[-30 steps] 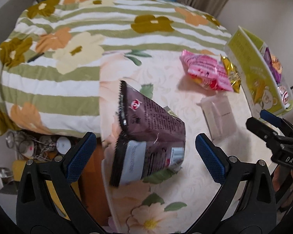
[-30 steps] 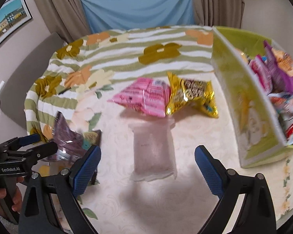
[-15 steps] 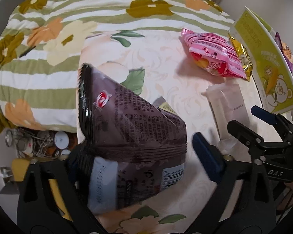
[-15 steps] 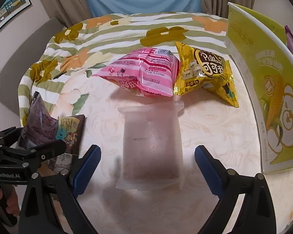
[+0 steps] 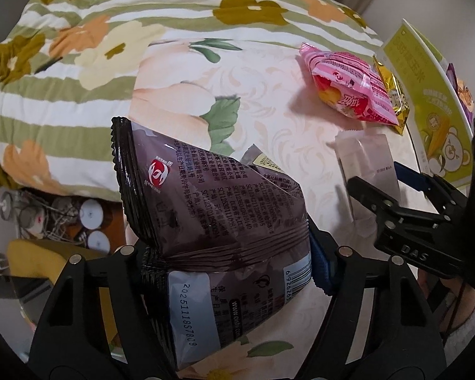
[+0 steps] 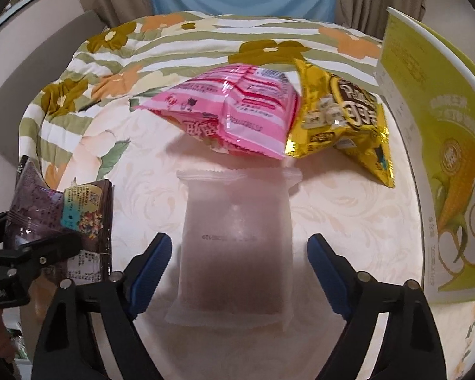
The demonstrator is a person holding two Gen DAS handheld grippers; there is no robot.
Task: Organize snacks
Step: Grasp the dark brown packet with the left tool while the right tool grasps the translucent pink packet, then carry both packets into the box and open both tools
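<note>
My left gripper (image 5: 231, 266) is shut on a dark purple snack bag (image 5: 212, 218), which fills the space between its fingers; the bag also shows in the right wrist view (image 6: 57, 218) at the left. My right gripper (image 6: 239, 272) is open, its blue pads either side of a frosted white packet (image 6: 237, 247) lying flat on the table. A pink bag (image 6: 234, 117) and a yellow bag (image 6: 342, 120) lie behind it. The green snack box (image 6: 427, 133) stands at the right.
The floral table top (image 6: 348, 205) adjoins a striped flowered quilt (image 5: 110, 31) at the back and left. Clutter sits on the floor below the table's left edge (image 5: 63, 218). The right gripper appears in the left wrist view (image 5: 405, 196).
My left gripper has moved onto the purple bag and shut on it. My right gripper has moved forward until its open fingers flank the frosted packet.
</note>
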